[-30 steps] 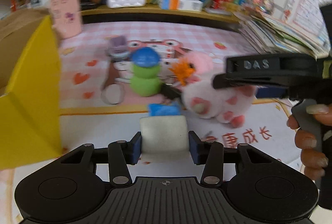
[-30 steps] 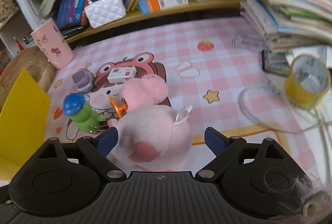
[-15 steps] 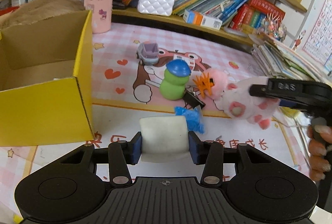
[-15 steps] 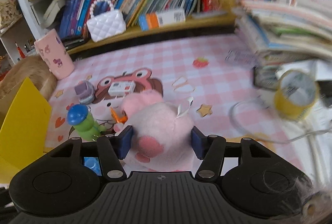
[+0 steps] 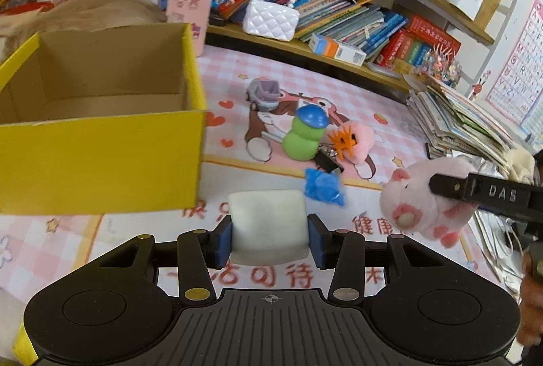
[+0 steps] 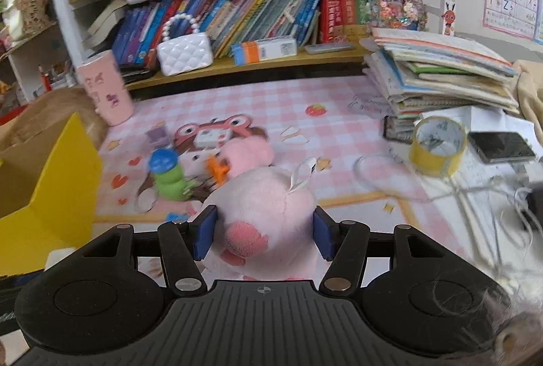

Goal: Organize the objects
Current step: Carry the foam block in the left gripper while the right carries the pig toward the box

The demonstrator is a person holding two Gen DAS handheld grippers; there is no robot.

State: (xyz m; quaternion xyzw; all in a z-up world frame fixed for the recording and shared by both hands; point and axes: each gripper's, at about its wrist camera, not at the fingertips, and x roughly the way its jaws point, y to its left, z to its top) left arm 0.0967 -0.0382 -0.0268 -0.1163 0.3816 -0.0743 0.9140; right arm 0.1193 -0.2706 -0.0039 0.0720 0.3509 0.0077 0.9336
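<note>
The pink plush pig [image 6: 268,216] sits between the blue pads of the right gripper [image 6: 264,235], whose jaws have just been closing and now press into its soft sides; it is grasped and carried clear of the mat. From the left wrist view the same pig [image 5: 420,203] hangs at the right edge, a black finger of that gripper across its back.

The left gripper [image 5: 269,238] is clenched on a white foam block [image 5: 266,223], its pads tight against both sides of the block, which stands upright between them.

To the left stands the open yellow box [image 5: 101,155], its brown cardboard inside showing nothing in the part that can be seen. Between the box and the pig, on the pink checked mat [image 5: 305,74], lie a blue crumpled packet [image 5: 322,187], a green figure with a blue cap [image 5: 303,136], a second pink plush with an orange front [image 5: 354,140] just beside the figure, and a small purple toy car [image 5: 264,91] farther back.

A pink printed cup [image 5: 190,6] stands behind the box. A white quilted handbag with a pearl handle [image 5: 271,16] rests on the low shelf in front of leaning books [image 5: 339,9]. In the right wrist view a yellow tape roll [image 6: 436,145] sits near a stack of booklets [image 6: 441,74], with a dark phone [image 6: 500,147] just beside the roll
</note>
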